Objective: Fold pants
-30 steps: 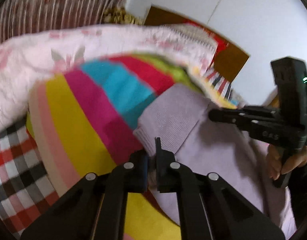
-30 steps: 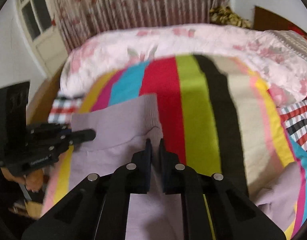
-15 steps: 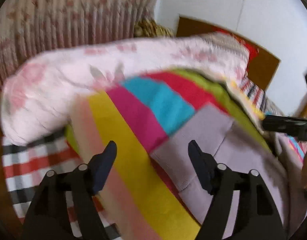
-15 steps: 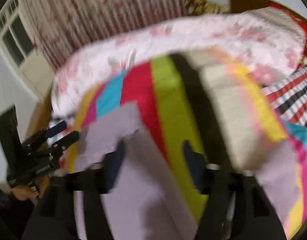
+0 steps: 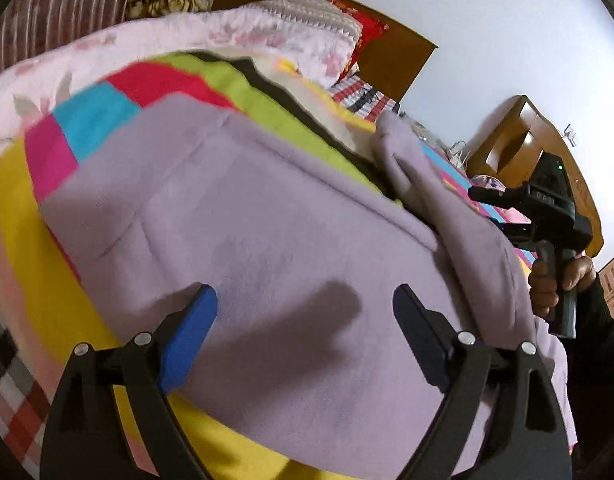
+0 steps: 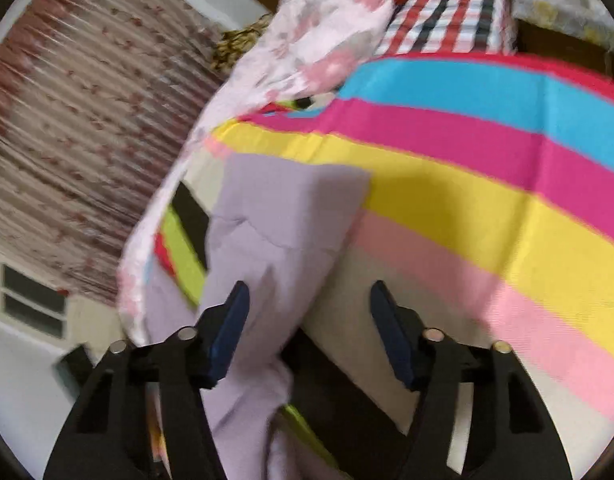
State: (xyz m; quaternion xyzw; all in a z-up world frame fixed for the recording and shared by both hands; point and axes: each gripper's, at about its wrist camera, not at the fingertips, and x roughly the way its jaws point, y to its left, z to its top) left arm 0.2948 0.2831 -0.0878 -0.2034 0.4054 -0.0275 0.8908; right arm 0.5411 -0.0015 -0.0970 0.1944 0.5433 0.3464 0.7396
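Striped bedspread, one lilac pants

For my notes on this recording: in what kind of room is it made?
Most likely a bedroom at home. The lilac pants lie on a bed with a striped sheet and a pink floral quilt. A wooden headboard stands against the wall, and a curtain hangs beside it.

We see home bedroom. Bed spread with rainbow-striped sheet, pink floral quilt bunched along its far edge. Red-checked pillow at head end, against wooden headboard. Pleated floral curtain hangs beside window. We note plain white wall, wooden furniture by bed's far corner.
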